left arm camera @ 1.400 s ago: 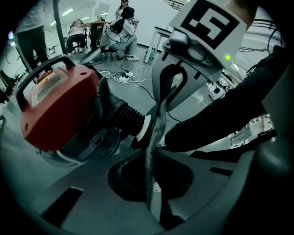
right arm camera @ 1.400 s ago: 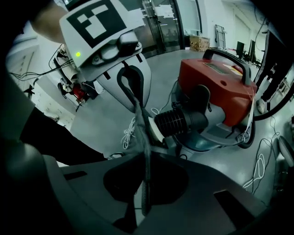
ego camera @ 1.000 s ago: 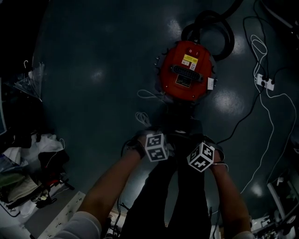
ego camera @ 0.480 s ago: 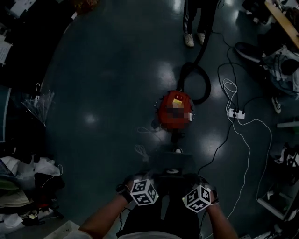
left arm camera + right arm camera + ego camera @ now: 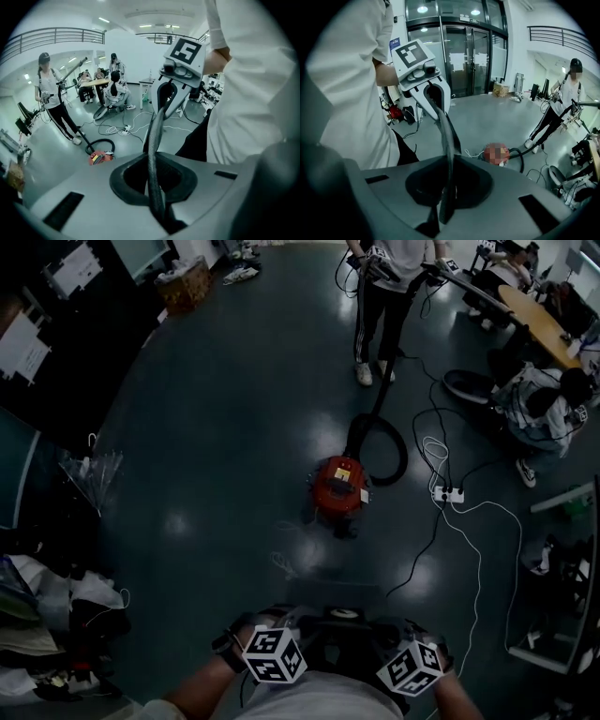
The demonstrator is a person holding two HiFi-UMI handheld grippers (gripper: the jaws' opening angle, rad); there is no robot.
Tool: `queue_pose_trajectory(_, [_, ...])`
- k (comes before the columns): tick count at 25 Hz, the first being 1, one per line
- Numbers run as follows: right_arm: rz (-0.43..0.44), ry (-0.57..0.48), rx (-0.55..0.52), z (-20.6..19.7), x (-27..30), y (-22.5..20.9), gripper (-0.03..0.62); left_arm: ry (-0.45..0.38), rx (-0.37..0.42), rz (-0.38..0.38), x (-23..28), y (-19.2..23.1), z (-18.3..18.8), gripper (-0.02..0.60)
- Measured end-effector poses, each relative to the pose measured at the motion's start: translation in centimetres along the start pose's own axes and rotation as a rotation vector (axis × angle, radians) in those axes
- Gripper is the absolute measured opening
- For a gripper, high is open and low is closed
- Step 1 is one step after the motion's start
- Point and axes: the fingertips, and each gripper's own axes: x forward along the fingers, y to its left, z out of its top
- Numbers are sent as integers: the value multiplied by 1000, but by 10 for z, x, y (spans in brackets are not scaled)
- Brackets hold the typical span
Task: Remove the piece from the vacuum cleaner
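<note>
Head view: one red vacuum cleaner sits on the floor, its single black hose looping beyond it toward a standing person. The left tongs and right tongs are well short of the vacuum cleaner, close against the wearer's body. Both are pressed shut on nothing, likely because the wearer stands too far off to reach. No piece looks removed.
</note>
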Motion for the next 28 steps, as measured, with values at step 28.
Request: queue_pose_trajectory(28, [202,-86,-43,-39,-96,94,26,-85,-151,-51,-24,-122,64,15])
